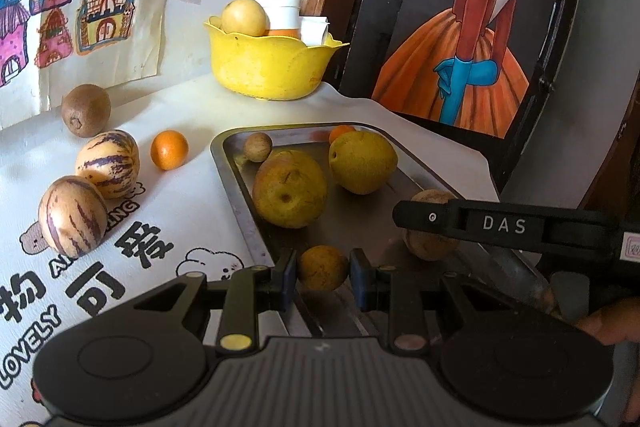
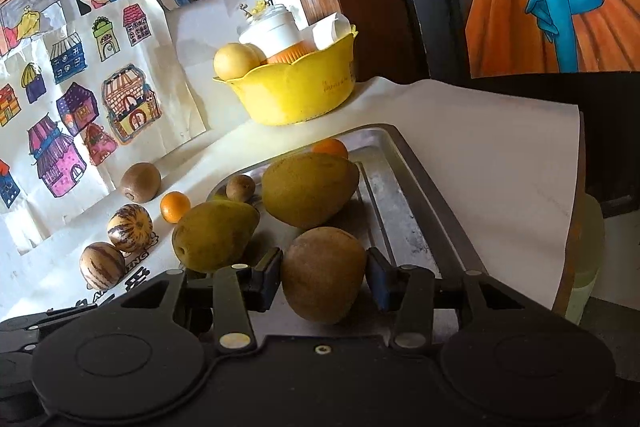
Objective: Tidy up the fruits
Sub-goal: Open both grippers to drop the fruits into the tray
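While your left gripper [image 1: 323,269] pinches a small yellow-brown fruit [image 1: 322,267] over the tray [image 1: 236,167], your right gripper [image 2: 323,273] clamps a brown fruit [image 2: 323,273].

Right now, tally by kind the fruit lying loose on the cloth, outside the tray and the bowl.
Striped melons: 2
Kiwi: 1
Small orange: 1
Total: 4

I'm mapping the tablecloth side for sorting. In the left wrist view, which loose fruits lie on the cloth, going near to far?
Near striped melon → second striped melon → small orange → brown kiwi, all left of the metal tray.
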